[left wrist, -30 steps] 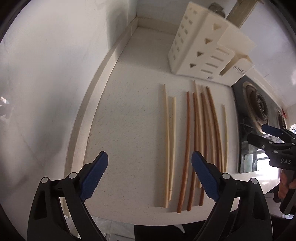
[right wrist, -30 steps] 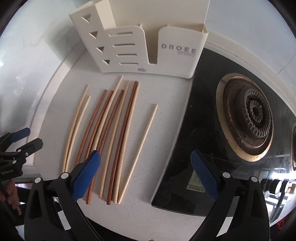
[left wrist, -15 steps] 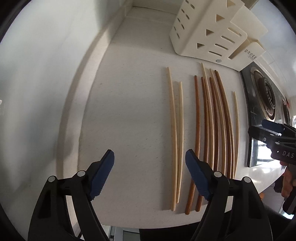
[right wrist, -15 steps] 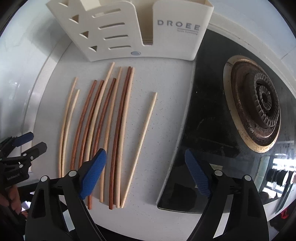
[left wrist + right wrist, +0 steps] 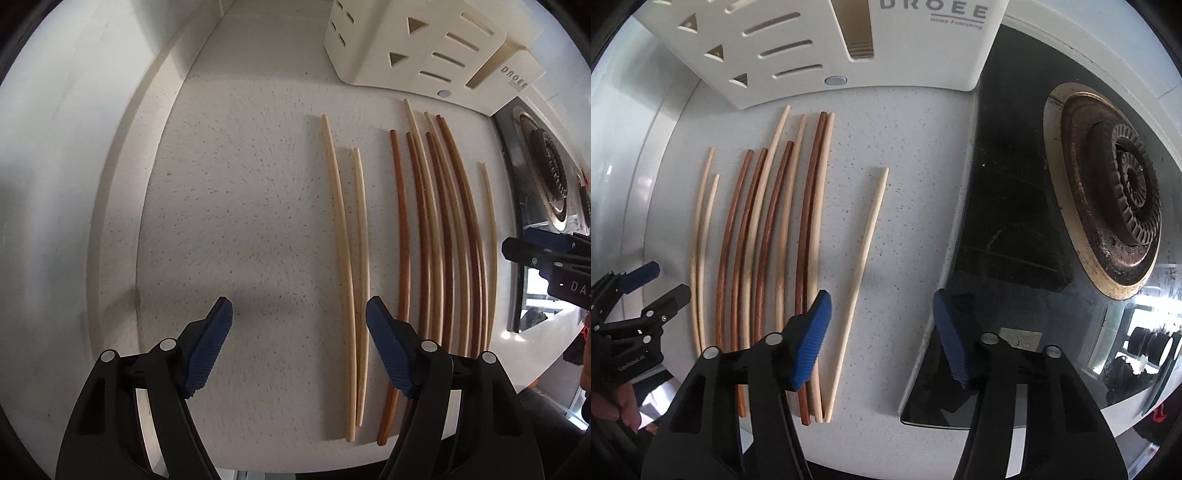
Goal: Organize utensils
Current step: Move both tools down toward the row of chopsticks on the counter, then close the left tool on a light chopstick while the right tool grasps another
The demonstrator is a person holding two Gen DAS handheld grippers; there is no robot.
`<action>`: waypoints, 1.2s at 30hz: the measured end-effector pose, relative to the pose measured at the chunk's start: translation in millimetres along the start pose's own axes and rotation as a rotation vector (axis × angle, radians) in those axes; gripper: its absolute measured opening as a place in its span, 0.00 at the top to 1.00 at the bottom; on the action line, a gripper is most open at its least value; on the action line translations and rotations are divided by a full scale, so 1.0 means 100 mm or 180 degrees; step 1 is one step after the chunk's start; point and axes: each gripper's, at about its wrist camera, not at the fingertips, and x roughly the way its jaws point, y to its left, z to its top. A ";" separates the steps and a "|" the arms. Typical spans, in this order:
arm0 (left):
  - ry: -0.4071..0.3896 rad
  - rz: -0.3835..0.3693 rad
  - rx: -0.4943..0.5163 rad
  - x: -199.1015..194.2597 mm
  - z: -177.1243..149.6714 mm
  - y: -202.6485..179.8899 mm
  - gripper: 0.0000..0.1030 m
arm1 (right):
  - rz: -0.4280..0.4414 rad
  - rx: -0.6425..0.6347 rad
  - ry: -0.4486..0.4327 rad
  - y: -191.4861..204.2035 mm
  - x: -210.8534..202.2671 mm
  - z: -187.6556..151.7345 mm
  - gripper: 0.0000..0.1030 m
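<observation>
Both grippers point down over a speckled white counter (image 5: 240, 221). L gripper (image 5: 299, 328): blue pads apart and closing, nothing gripped; its R pad (image 5: 384, 350) sits just beside the lower part of a pale chopstick pair (image 5: 351, 277), which lies between the pads in view, w/ bare counter under the rest of the gap, and no pad presses on it. R gripper (image 5: 882, 321): jaws closing too, nothing clamped; a lone pale chopstick (image 5: 864, 254) runs slantwise between the pads in view, lower end near the L pad (image 5: 812, 343), untouched as far as visible. Chopsticks all lie flat on the counter, roughly parallel, tips toward a cream utensil holder (image 5: 820, 44) marked "DROEE" at the far side. From the R wrist view, L to R: the pale pair (image 5: 701, 236), then a mixed bunch of dark brown & pale sticks (image 5: 768, 236) lying close together, some touching or crossing, then the lone pale one set apart. In the L wrist view the same bunch (image 5: 436, 236) is right of the pale pair, the single stick (image 5: 491, 236) furthest right, holder (image 5: 424, 48) at top. A black glass hob (image 5: 1004, 192) w/ a worn gas burner (image 5: 1115, 206) borders the counter on the R. Each view catches the other gripper at its edge: R one (image 5: 550, 258) at right, L one (image 5: 642, 295) at lower left w/ a hand (image 5: 620, 402) below it. White wall (image 5: 74, 147) along the counter's L side.
</observation>
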 end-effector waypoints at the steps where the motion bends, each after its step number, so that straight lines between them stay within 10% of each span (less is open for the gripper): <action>1: 0.0006 0.0010 -0.0010 0.02 0.01 -0.01 0.29 | 0.0001 0.0008 0.0021 -0.01 0.01 0.02 0.48; 21: 0.0181 0.0321 0.0149 0.24 0.32 -0.21 0.29 | -0.0250 0.0010 0.0331 0.22 0.25 0.30 0.58; 25: 0.0206 0.0327 0.0130 0.25 0.36 -0.23 0.32 | -0.0255 0.0008 0.0389 0.28 0.27 0.38 0.74; 36: 0.0205 0.0367 -0.0005 0.16 0.41 -0.17 0.77 | -0.0250 -0.0012 0.0437 0.50 0.23 0.40 0.93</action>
